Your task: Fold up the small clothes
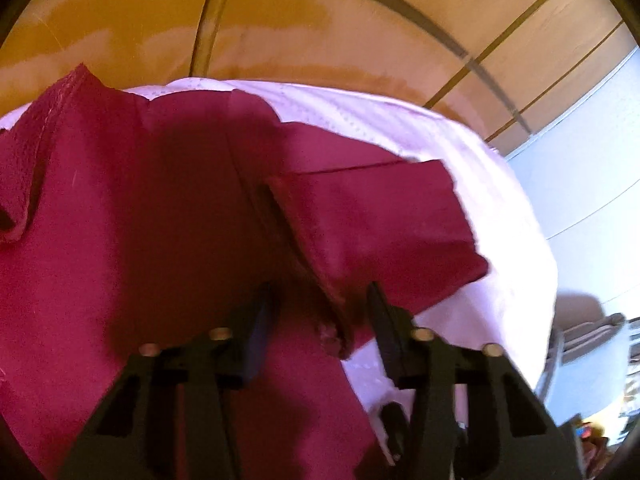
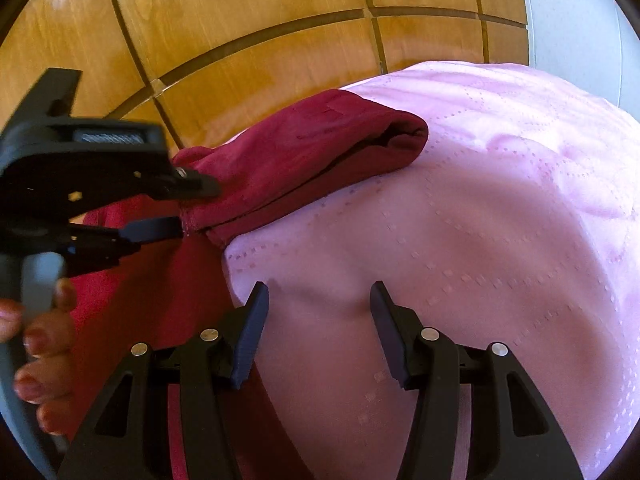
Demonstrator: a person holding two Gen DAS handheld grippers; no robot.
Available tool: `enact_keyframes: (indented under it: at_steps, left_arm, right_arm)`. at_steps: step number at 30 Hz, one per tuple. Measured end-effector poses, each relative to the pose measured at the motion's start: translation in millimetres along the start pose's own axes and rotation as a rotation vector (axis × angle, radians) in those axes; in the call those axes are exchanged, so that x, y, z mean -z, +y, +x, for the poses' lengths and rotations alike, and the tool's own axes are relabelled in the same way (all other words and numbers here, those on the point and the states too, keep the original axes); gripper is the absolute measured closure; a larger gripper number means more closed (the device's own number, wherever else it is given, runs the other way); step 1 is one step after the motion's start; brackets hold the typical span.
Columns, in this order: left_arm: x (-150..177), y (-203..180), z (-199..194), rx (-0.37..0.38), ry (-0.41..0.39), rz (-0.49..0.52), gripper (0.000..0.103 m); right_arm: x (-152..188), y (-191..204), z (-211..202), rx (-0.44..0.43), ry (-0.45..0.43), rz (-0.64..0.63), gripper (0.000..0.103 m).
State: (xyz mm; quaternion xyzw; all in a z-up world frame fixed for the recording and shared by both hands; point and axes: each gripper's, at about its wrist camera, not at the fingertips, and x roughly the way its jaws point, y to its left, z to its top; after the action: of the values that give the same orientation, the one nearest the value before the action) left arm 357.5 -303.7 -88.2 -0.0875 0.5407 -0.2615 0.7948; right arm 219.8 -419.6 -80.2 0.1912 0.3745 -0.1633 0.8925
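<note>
Pink sheet [image 2: 460,240]: pale, woven with rows of small squares, spread beneath and ahead of the fingers, rumpled at far right. Wooden panelling [image 2: 248,32]: glossy amber, dark seams, beyond the sheet's far edge. Pale wall [image 1: 580,184]: right of the fingers. Blurred clutter [image 1: 592,332]: lower right, unidentifiable.

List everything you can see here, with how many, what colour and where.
garment: one, dark red, spread on the sheet, sleeve lying out to the side
sheet: one, pink, dotted pattern, under the garment
wood panels: several, brown, behind the sheet
left gripper: one, black, jaws around the sleeve's edge
right gripper: one, black, open above bare sheet
hand: one, on the left gripper's handle
</note>
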Motion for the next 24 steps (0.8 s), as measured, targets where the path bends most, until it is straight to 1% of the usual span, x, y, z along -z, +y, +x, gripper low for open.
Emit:
enact_keyframes:
  at_steps: [1, 4, 7, 10, 13, 17, 19, 22, 24]
  left_arm:
    - [0, 1, 2, -0.005, 0.003, 0.0, 0.088]
    - [-1, 5, -8, 0.026, -0.018, -0.005, 0.097]
    - [-5, 8, -33, 0.046, -0.075, 0.005, 0.098]
    - [-16, 18, -68, 0.08, -0.148, -0.013, 0.098]
    - [-20, 31, -100, 0.09, -0.205, -0.014, 0.098]
    - [-16, 62, -141, 0.076, -0.267, -0.033, 0.098]
    - [-11, 83, -158, 0.055, -0.292, -0.049, 0.098]
    - [1, 120, -174, 0.017, -0.299, -0.088, 0.098]
    - [10, 141, -177, -0.004, -0.298, -0.123, 0.098]
  right_arm:
    - [0, 0, 0, 0.003, -0.001, 0.0, 0.051]
    - [0, 0, 1, 0.002, -0.002, 0.003, 0.051]
    - [-1, -1, 1, -0.002, -0.004, 0.007, 0.051]
    - [-1, 0, 1, 0.0, -0.005, 0.006, 0.051]
    - [0, 0, 2, 0.002, -0.004, 0.005, 0.051]
    - [-1, 0, 2, 0.002, -0.004, 0.004, 0.051]
    - [-1, 1, 2, 0.003, -0.004, 0.003, 0.051]
    - [-1, 1, 2, 0.006, -0.003, -0.001, 0.051]
    - [-1, 1, 2, 0.007, -0.003, -0.002, 0.051]
